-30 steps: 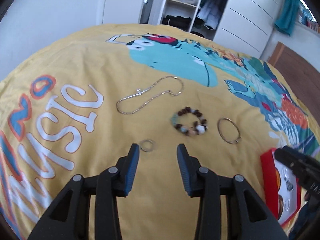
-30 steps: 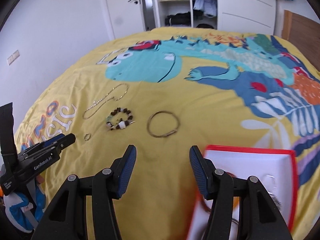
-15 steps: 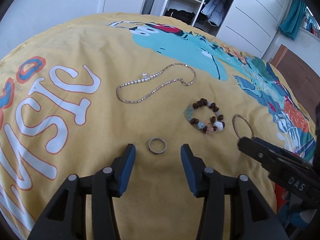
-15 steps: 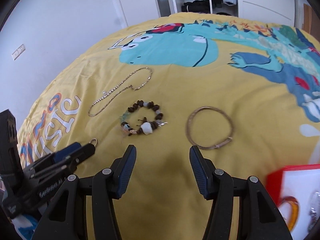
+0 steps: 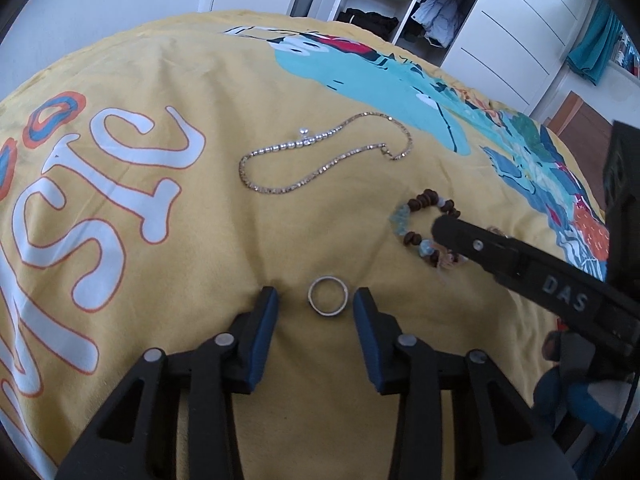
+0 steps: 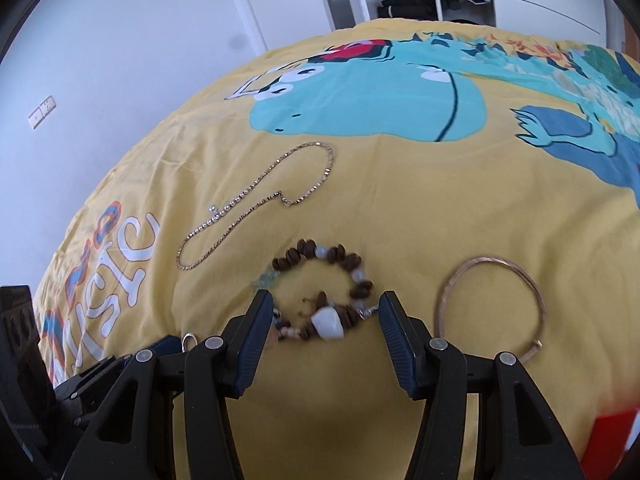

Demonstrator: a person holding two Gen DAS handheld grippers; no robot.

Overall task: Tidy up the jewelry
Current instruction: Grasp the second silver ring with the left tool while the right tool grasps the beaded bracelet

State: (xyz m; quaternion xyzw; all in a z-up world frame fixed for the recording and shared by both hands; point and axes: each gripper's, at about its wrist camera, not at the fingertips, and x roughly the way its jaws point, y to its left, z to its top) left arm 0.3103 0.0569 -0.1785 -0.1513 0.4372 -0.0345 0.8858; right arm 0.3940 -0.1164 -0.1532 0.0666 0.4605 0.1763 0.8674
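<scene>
While both grippers tilt steeply down, left jaws, just narrowing, straddle the ring unclamped; right jaws gape.

Matt printed cotton-like bedspread, faintly creased. Polished metal ring, smooth. Fine glinting metal chain necklace. Beaded bracelet: glossy brown beads, translucent pale stones, one smooth white stone. Dull coppery wire bangle. Matt black plastic gripper arms, ribbed blue rubbery pads.
</scene>
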